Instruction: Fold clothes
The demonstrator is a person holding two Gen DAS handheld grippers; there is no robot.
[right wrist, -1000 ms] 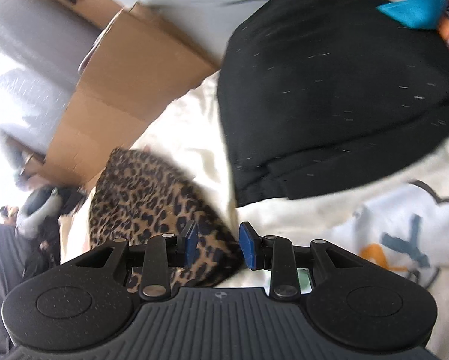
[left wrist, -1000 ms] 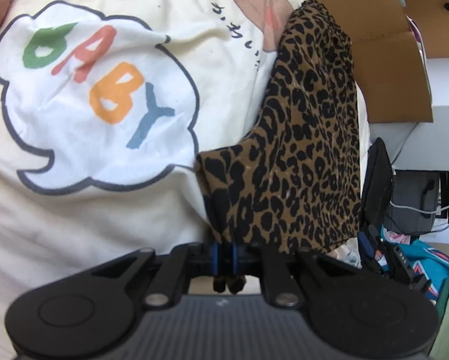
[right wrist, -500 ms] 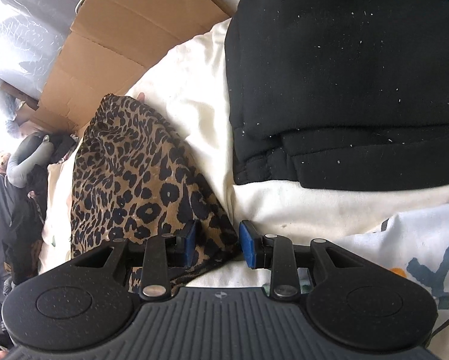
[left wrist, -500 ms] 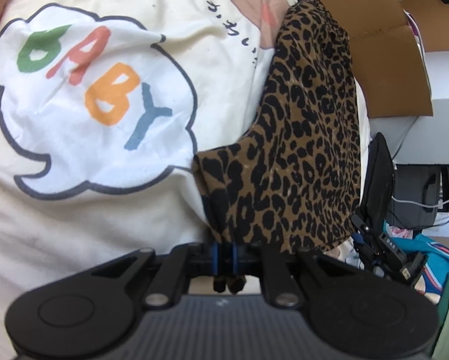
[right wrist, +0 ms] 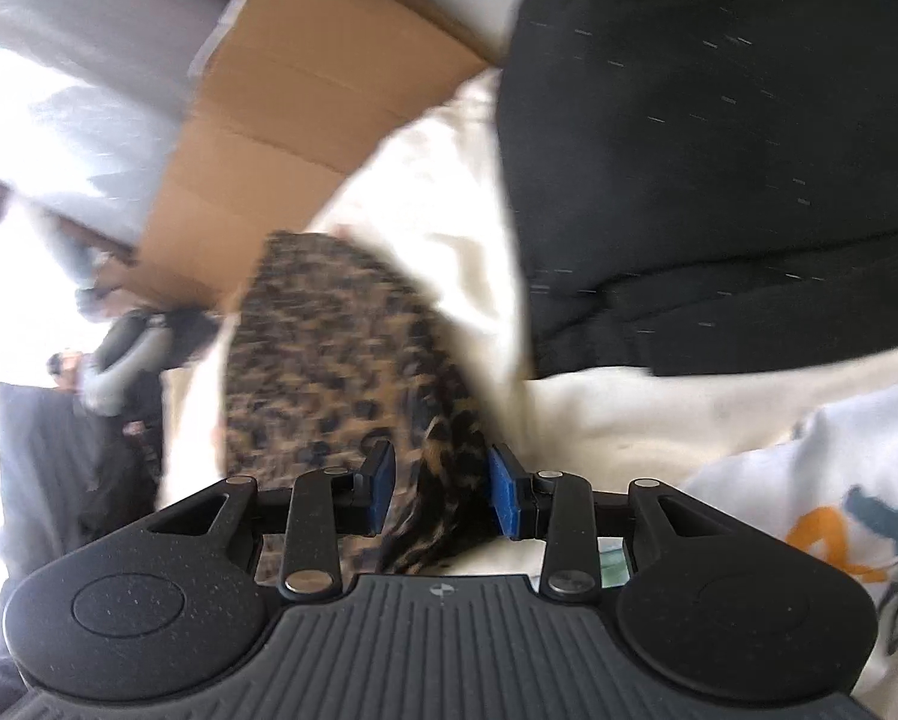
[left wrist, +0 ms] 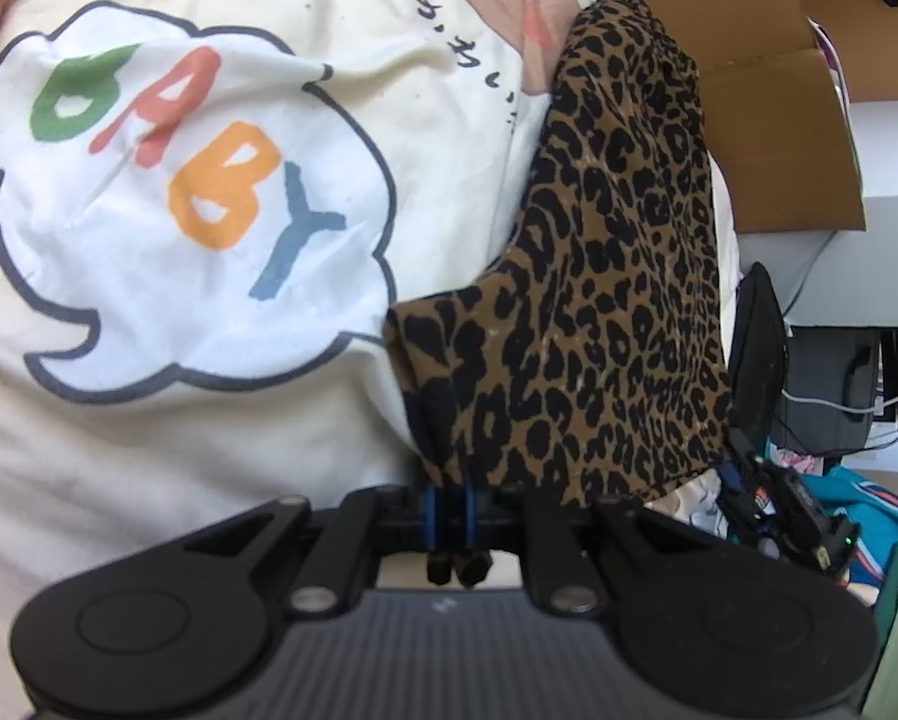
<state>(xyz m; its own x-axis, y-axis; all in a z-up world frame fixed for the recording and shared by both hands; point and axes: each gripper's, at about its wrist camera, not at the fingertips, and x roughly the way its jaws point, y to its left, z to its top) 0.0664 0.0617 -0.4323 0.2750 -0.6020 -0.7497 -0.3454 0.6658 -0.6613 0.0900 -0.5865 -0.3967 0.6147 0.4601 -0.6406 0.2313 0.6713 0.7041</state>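
Note:
A leopard-print cloth [left wrist: 616,300] lies over a cream T-shirt [left wrist: 149,480] with a colourful "BABY" print. My left gripper [left wrist: 451,486] is shut on the near corner of the cloth, which bunches up at the blue pads. In the right wrist view the same leopard cloth [right wrist: 329,360] is blurred. One fold of it stands between the pads of my right gripper [right wrist: 440,492]. Those jaws are apart and do not squeeze the fold. The cream T-shirt [right wrist: 628,420] runs under it to the right.
A folded black garment [right wrist: 718,150] rests on the cream shirt at the far right. Cardboard flaps [left wrist: 766,90] [right wrist: 281,120] rise behind the cloth. A black device [left wrist: 796,516], cables and teal fabric [left wrist: 868,498] crowd the lower right of the left wrist view.
The right gripper has tilted and closed in on the leopard cloth, so a fold now stands between its jaws. The left gripper keeps its hold and has not moved.

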